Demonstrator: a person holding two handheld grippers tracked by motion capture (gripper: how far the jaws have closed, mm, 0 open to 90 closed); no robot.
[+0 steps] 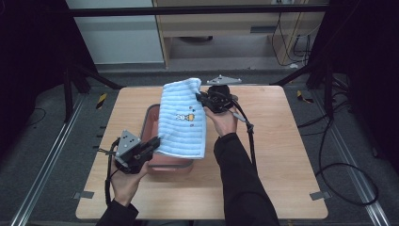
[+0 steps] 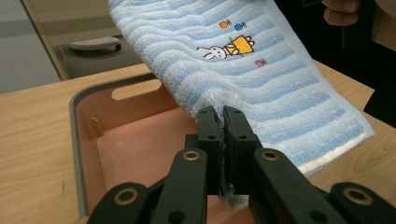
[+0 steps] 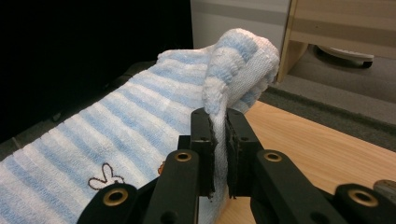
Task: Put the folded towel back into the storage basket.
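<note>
A blue and white striped towel with a small rabbit picture hangs stretched over a pink bin on the wooden table. My left gripper is shut on the towel's near left corner; in the left gripper view the jaws pinch its edge above the pink bin. My right gripper is shut on the far right corner, held higher. In the right gripper view the towel folds between the jaws.
The pink bin sits left of the table's middle, its inside bare where it shows. Bare wood lies to the right and along the front edge. Black frame legs and cables surround the table on the floor.
</note>
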